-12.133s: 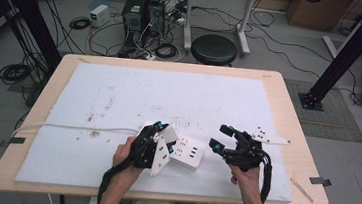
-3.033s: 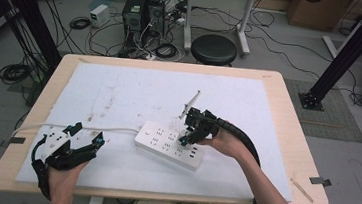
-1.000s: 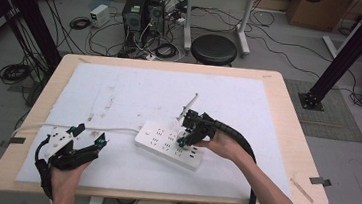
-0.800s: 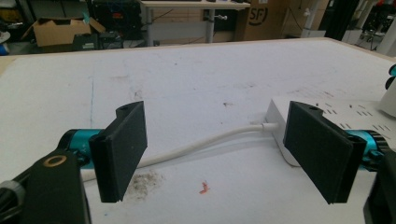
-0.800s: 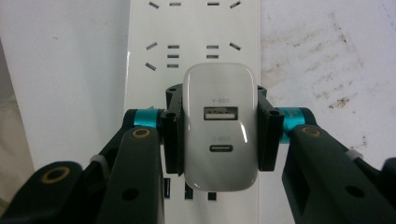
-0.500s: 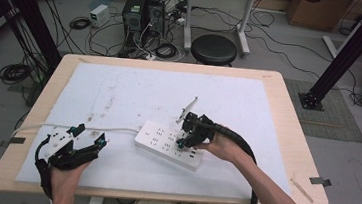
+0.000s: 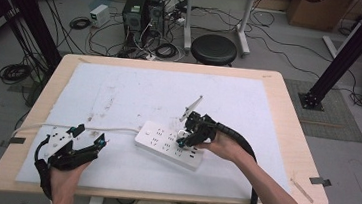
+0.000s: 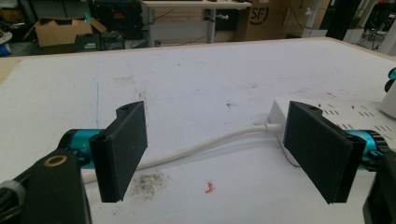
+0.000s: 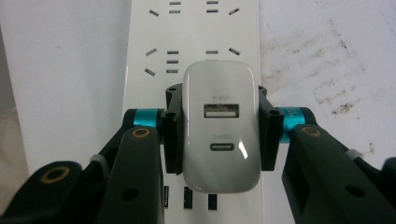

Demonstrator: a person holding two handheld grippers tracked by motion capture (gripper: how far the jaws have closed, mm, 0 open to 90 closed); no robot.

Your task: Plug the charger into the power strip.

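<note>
Plugging looks to be the step in hand: the right tongs (image 9: pixel 215 135) are closed on a white USB charger (image 9: pixel 219 130), pads pressing its two sides, and hold it over the white power strip (image 7: pixel 167 144) that lies mid-desk on the white mat (image 7: pixel 135 87). The left tongs (image 7: pixel 76 147) rest near the desk's front left corner, jaws spread wide with nothing between them. Judging by this, the next move calls for lining the charger up with a socket and pushing straight down. The right gripper view shows the charger's two ports and the socket slots beyond it, which the high view leaves too small to read; the left gripper view shows the strip's white cord (image 8: pixel 205 147) running across the mat.
</note>
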